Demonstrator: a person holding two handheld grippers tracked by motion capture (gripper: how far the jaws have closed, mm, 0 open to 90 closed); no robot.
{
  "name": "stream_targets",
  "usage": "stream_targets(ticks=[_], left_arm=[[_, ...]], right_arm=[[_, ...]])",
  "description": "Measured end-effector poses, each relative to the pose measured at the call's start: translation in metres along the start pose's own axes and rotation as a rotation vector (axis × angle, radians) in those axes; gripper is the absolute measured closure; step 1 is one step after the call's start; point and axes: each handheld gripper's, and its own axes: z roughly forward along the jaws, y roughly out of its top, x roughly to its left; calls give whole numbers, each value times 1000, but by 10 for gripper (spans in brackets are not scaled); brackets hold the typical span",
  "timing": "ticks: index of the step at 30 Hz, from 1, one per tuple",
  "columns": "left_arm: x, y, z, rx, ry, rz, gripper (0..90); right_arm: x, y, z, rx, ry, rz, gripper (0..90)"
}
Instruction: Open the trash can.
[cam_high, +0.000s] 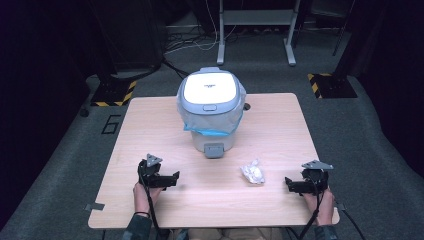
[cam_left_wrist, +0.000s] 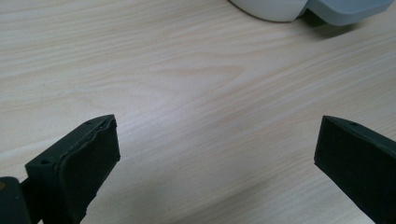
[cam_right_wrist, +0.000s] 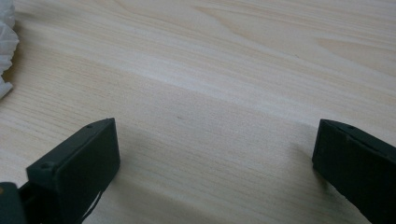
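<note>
White wad: crumpled tissue (cam_high: 253, 173) lies on the table (cam_high: 150, 125), between the two grippers and nearer the right one, touching neither.
Right gripper view: edge of the tissue (cam_right_wrist: 5, 46) at far left, beside bare wood.
Right gripper (cam_high: 296, 185): jaws wide apart, empty, low over the table's near right corner.
Left gripper (cam_high: 169, 180): jaws wide apart, empty, near the front left.
High view: lidded bin (cam_high: 211, 107) with a blue-edged liner, behind the tissue.
Left gripper view: base and pedal of the bin (cam_left_wrist: 275, 7) at the top edge.
</note>
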Motion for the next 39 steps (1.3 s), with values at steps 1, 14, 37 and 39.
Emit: stream_targets(ticks=[1, 14, 37, 39], left_arm=[[-1, 1, 0, -5, -4, 1, 0], [-14, 18, 3, -12, -59, 26, 0], [-51, 43, 26, -25, -160, 61, 0], [-55, 45, 30, -20, -169, 75, 0]], right_arm=[[0, 0, 0, 0, 0, 0, 0], [0, 0, 0, 0, 0, 0, 0], [0, 0, 0, -1, 0, -1, 0], [0, 0, 0, -1, 0, 0, 0]])
